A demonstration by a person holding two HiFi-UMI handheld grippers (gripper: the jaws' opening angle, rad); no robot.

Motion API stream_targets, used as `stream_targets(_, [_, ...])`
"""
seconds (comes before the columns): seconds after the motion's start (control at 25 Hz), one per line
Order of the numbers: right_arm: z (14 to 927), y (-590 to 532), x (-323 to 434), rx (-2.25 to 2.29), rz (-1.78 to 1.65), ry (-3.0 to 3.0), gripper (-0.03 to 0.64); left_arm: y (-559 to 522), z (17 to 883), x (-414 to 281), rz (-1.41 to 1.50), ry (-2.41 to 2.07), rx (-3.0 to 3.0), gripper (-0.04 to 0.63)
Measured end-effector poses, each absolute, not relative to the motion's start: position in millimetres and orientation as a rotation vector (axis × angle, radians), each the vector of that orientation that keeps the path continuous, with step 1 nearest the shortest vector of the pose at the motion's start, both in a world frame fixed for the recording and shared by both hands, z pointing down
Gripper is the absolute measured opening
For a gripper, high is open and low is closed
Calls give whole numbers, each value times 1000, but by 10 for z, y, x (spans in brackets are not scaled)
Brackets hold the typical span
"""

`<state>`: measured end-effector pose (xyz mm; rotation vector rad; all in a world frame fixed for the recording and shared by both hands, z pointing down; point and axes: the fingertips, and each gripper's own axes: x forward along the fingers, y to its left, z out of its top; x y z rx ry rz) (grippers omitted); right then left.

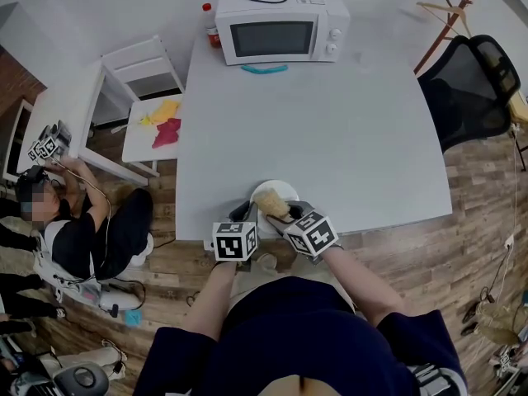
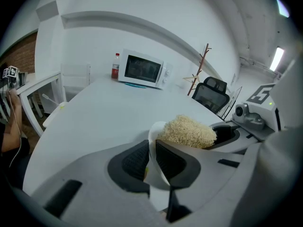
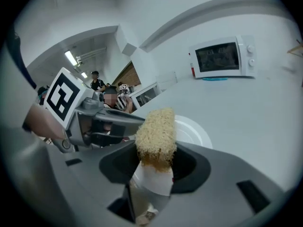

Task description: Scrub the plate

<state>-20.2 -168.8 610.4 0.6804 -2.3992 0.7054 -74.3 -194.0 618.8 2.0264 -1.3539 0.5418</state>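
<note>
Two grippers engaged. Left gripper: jaws narrow, clamped on rim of plate at tabletop's near edge, centre. Right gripper: jaws pinching scrubber, poised over plate. Advice: hold rim clamp firm, press scrubber flat, work small circles, avoid shoving plate off edge. Table: white, smooth. Microwave at far edge. Wood floor; office chair beside right edge.

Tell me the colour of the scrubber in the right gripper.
The scrubber is pale straw-yellow, browner near the jaws; clearest in the right gripper view.
</note>
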Motion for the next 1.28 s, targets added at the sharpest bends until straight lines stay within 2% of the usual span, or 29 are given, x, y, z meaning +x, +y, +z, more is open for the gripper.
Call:
stream_targets(0.76, [6359, -1221, 53, 502, 663, -2313, 179, -2011, 6239, -749, 550, -1370, 2013, 57])
stream_targets(1.28, [6452, -1421, 505, 633, 685, -2245, 179, -2029, 6328, -765, 590, -1366, 2012, 57])
